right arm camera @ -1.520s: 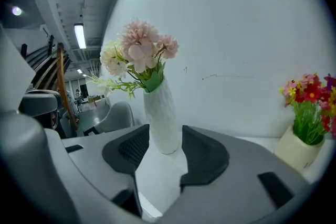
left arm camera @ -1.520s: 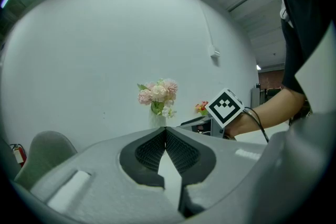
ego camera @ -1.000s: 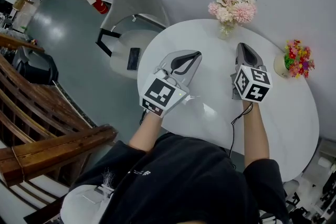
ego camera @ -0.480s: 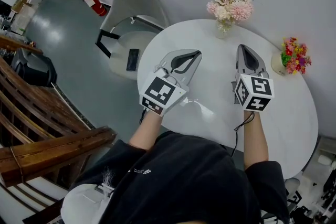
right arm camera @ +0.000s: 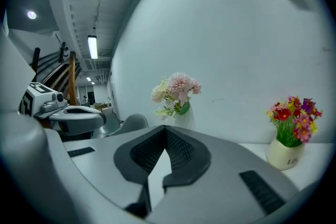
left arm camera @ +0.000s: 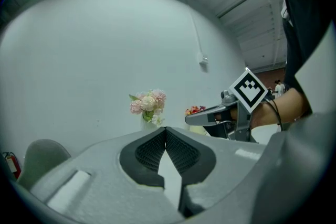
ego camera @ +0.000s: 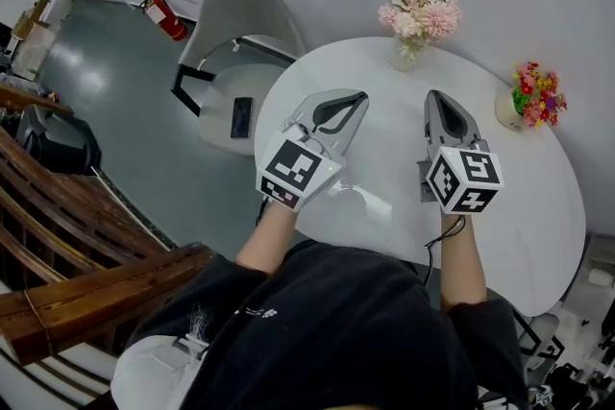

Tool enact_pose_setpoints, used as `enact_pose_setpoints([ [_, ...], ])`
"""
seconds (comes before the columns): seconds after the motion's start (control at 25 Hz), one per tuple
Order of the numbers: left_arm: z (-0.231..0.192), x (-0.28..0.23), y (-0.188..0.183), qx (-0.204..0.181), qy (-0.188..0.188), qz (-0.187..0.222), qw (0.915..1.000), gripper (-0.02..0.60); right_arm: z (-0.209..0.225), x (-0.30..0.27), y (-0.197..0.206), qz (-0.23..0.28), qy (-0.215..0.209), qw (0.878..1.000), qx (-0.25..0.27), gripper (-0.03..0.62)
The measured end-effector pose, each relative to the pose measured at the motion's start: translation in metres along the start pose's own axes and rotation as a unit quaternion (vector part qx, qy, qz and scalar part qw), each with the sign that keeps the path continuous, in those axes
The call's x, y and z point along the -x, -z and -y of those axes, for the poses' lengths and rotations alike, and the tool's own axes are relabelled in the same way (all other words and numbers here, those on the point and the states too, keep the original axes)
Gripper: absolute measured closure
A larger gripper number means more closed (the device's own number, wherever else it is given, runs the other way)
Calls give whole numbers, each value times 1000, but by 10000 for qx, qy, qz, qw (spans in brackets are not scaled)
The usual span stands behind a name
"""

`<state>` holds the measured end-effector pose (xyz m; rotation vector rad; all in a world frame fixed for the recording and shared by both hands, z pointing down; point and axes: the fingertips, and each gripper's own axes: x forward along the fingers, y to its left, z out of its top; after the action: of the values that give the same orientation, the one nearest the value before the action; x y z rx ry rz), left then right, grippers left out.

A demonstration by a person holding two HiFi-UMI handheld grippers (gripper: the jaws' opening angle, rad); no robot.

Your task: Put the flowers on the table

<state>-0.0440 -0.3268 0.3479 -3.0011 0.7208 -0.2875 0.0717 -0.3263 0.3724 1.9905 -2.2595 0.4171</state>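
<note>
Both forearms reach forward over a round white table [ego camera: 524,192], side by side and apart. The grey left gripper [ego camera: 357,100] and grey right gripper [ego camera: 436,101] point slightly downward toward the wall, jaws pressed together on nothing. A pink bouquet in a clear glass vase [ego camera: 419,16] and colourful flowers in a cream pot [ego camera: 534,97] stand at the table's far edge.

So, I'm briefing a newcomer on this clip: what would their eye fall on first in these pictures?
Probably the two grey tools with black-and-white marker cubes, the left tool and right tool, both shut and empty, held over the round white table. Then the pink bouquet in a clear vase at the table's far edge, and the pot of bright mixed flowers at its right edge.
</note>
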Motion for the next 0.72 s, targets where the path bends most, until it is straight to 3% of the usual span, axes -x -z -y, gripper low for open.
enact_pose_setpoints([
  [0.36, 1, 4, 1, -138, 436, 66, 9989, 577, -15, 20, -10, 242, 259, 9992, -157, 583],
  [0.72, 22, 5, -13, -219, 490, 189, 9984, 577, -23, 46, -15, 247, 122, 9996, -66, 583],
])
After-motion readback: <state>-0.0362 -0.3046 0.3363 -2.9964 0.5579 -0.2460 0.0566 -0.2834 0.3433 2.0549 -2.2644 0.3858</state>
